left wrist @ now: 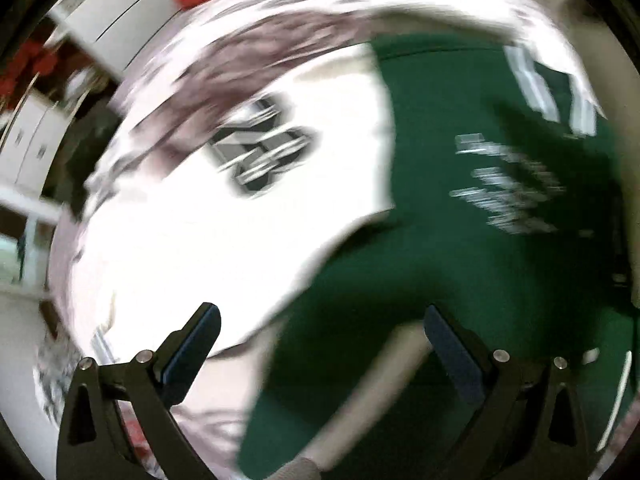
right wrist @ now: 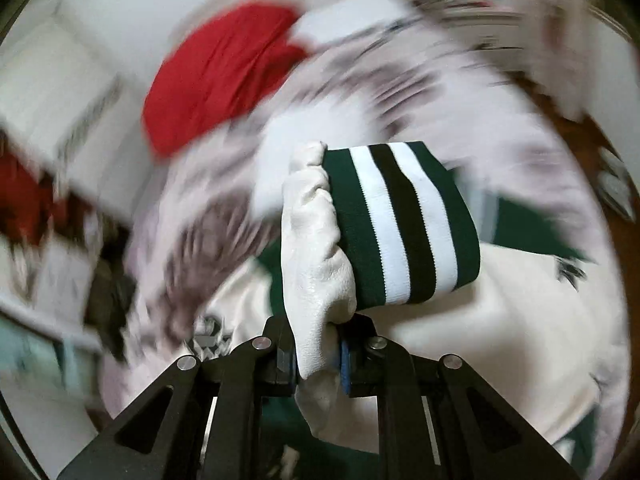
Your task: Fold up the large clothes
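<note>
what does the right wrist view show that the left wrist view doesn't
Only the right wrist view: the right tool shut on a cream sleeve, its striped green and white cuff standing sharp ahead of the tool.

Only the left wrist view: the left tool open with nothing between its fingers, above the jacket's green body with blurred white lettering.

Both: the red garment farther off, the patterned pale bedding, and heavy blur.
</note>
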The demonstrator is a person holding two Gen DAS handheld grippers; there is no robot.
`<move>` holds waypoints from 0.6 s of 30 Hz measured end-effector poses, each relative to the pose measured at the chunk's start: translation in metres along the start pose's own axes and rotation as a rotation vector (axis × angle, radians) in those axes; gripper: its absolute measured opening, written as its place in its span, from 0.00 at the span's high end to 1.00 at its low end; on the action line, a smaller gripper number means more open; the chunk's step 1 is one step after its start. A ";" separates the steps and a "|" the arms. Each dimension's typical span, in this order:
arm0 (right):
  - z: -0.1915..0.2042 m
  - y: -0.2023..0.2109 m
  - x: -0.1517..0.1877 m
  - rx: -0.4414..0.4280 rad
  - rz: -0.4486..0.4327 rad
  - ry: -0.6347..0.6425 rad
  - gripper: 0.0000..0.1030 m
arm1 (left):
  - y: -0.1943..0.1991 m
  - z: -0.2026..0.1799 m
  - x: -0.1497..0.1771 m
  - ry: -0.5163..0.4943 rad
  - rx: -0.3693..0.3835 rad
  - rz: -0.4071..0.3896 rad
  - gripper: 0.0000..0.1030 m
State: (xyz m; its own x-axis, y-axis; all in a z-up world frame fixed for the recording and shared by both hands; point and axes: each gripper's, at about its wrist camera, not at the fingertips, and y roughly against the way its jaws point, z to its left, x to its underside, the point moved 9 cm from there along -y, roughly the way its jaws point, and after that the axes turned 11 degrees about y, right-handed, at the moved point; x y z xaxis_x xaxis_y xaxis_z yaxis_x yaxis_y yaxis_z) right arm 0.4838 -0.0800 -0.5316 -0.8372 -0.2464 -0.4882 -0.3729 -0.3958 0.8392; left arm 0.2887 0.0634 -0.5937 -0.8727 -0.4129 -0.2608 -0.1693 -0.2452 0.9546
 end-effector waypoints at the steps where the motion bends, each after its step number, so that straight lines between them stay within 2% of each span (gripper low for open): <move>1: 0.024 -0.035 0.011 -0.007 0.068 0.025 0.85 | -0.007 0.017 0.003 0.011 -0.008 0.020 0.00; 3: 0.045 -0.089 0.042 -0.032 0.222 0.029 0.81 | -0.019 0.044 0.006 0.014 -0.022 0.051 0.00; 4: 0.045 -0.101 0.064 -0.056 0.274 0.014 0.80 | -0.023 0.058 0.007 0.011 -0.022 0.052 0.00; 5: 0.050 -0.112 0.080 -0.099 0.338 -0.035 0.71 | -0.025 0.063 0.005 0.009 -0.017 0.052 0.00; 6: 0.037 -0.107 0.093 -0.137 0.344 -0.081 0.61 | -0.026 0.068 0.006 0.012 -0.006 0.053 0.00; 8: 0.021 -0.073 0.099 -0.198 0.278 -0.190 0.47 | -0.025 0.075 0.011 0.024 0.026 0.068 0.00; 9: 0.007 -0.050 0.104 -0.205 0.236 -0.226 0.44 | -0.024 0.077 0.012 0.030 0.041 0.072 0.00; 11: -0.030 0.003 0.127 -0.123 0.184 -0.295 0.44 | -0.021 0.080 0.014 0.035 0.056 0.073 0.00; 13: -0.084 0.038 0.162 0.024 0.213 -0.369 0.44 | -0.018 0.080 0.016 0.035 0.064 0.075 0.00; 15: -0.122 0.050 0.209 0.152 0.290 -0.434 0.44 | -0.017 0.076 0.013 0.040 0.078 0.083 0.00; 16: -0.148 0.050 0.241 0.229 0.369 -0.469 0.44 | -0.014 0.073 0.012 0.042 0.084 0.083 0.00; 18: -0.179 0.042 0.280 0.280 0.473 -0.506 0.46 | -0.009 0.064 0.003 0.036 0.103 0.070 0.00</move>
State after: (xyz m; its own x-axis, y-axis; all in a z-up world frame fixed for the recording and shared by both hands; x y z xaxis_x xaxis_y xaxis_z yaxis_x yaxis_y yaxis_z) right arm 0.3055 -0.3235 -0.6761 -0.9901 0.1298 0.0527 0.0410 -0.0917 0.9949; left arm 0.2578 0.1208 -0.5939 -0.8671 -0.4579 -0.1960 -0.1561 -0.1239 0.9799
